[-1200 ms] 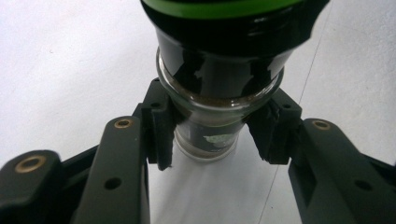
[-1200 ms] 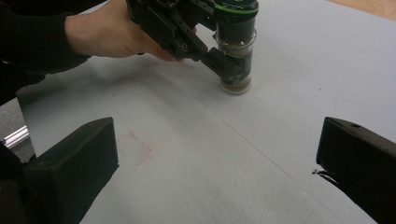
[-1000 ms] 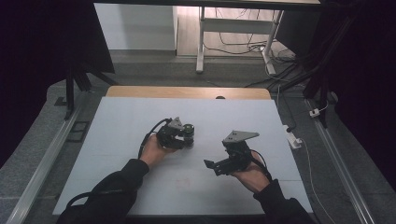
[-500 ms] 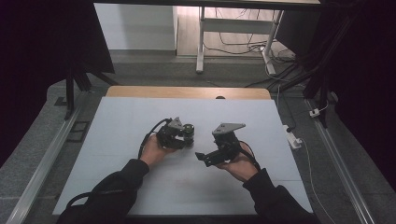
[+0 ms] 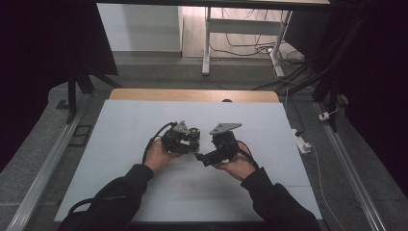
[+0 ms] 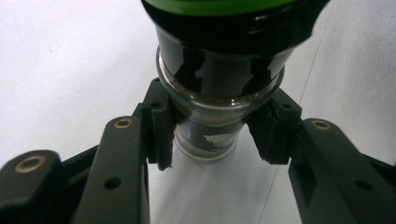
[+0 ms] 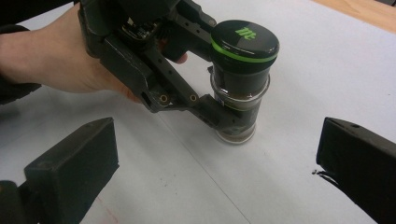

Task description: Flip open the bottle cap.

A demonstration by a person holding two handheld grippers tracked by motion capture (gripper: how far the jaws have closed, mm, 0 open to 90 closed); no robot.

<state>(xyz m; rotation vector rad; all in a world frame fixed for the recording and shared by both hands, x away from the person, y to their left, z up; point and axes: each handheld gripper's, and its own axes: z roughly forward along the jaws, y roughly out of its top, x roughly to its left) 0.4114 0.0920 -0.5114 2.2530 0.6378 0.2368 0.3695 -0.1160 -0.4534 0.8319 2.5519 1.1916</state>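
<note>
A small glass jar point(image 7: 240, 79) with a black, green-banded lid and dark contents stands upright on the white table point(image 7: 303, 70). My left gripper point(image 6: 215, 140) is shut on its glass body just below the lid, one pad point(image 6: 161, 135) on each side. In the high view the left gripper point(image 5: 188, 139) holds the jar point(image 5: 194, 136) near the table's middle. My right gripper point(image 7: 217, 151) is open, its jaws wide apart, facing the jar from close by with nothing between them. In the high view the right gripper point(image 5: 201, 156) sits just right of the left one.
The person's hand point(image 7: 56, 60) grips the left gripper's body. A wooden strip point(image 5: 192, 95) runs along the table's far edge. A white power strip point(image 5: 302, 143) and cables lie off the right side. Metal rails point(image 5: 48, 163) flank the table.
The right gripper has moved left across the table, toward the jar and the left gripper. The left gripper and the jar have stayed put.
</note>
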